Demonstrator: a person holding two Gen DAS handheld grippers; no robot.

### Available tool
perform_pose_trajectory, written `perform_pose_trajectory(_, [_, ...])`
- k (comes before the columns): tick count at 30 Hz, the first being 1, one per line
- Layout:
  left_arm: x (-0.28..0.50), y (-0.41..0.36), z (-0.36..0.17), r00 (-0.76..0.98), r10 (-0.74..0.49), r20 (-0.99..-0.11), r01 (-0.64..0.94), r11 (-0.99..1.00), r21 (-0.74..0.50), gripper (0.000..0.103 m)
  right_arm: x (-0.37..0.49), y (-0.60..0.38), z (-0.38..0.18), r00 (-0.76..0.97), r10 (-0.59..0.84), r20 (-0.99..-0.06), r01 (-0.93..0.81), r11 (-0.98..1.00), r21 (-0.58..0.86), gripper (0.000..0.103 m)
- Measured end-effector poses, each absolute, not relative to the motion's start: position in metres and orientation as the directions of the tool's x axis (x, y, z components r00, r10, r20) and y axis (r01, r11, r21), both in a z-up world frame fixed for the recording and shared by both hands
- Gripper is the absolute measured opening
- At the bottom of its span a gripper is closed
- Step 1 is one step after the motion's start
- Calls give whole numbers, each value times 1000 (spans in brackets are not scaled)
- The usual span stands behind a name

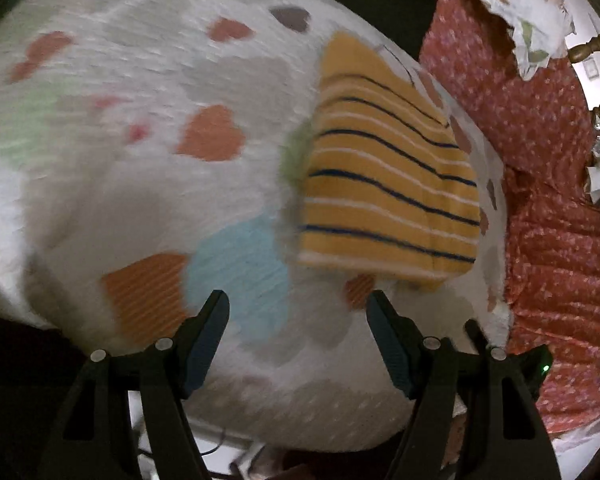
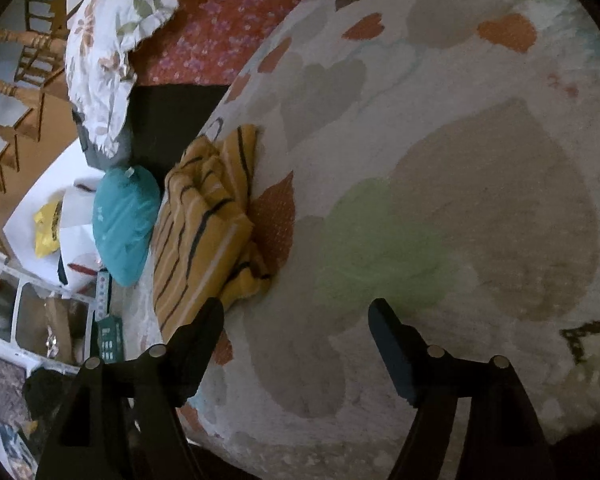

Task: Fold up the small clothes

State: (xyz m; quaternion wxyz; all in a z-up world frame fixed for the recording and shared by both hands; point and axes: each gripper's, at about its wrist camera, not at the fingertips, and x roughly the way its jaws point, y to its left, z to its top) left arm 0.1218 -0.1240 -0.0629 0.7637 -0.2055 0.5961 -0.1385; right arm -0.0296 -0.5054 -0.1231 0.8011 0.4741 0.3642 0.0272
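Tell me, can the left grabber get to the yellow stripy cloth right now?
Probably yes. The left gripper is open and empty, and the yellow striped cloth lies folded on the heart-print blanket just ahead of its fingertips, slightly to the right, with nothing between them.

Dim indoor light; left wrist view motion-blurred, right wrist view sharper; fisheye bending and dark vignette at edges.
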Motion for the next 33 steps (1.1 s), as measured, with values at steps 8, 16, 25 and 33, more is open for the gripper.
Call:
perform_pose_trajectory(8, [182, -151, -86, 212, -526, -824, -10, 842, -540, 71, 54, -490, -116, 712, 489, -504, 217, 529, 820, 84])
perform_pose_trajectory(16, [188, -209, -95, 84, -483, -872, 84, 875, -477, 42, 105, -473, -130, 650, 542, -533, 274, 486, 830, 30])
perform_pose_trajectory(25, [137, -181, -69, 81, -461, -883, 114, 885, -452, 29, 36, -449, -107, 617, 567, -546, 220, 541, 812, 21])
perform_pose_trajectory(33, [96, -143, -60, 150, -442, -885, 111, 897, -429, 37, -27, -470, -91, 698, 405, -591, 242, 642, 727, 42])
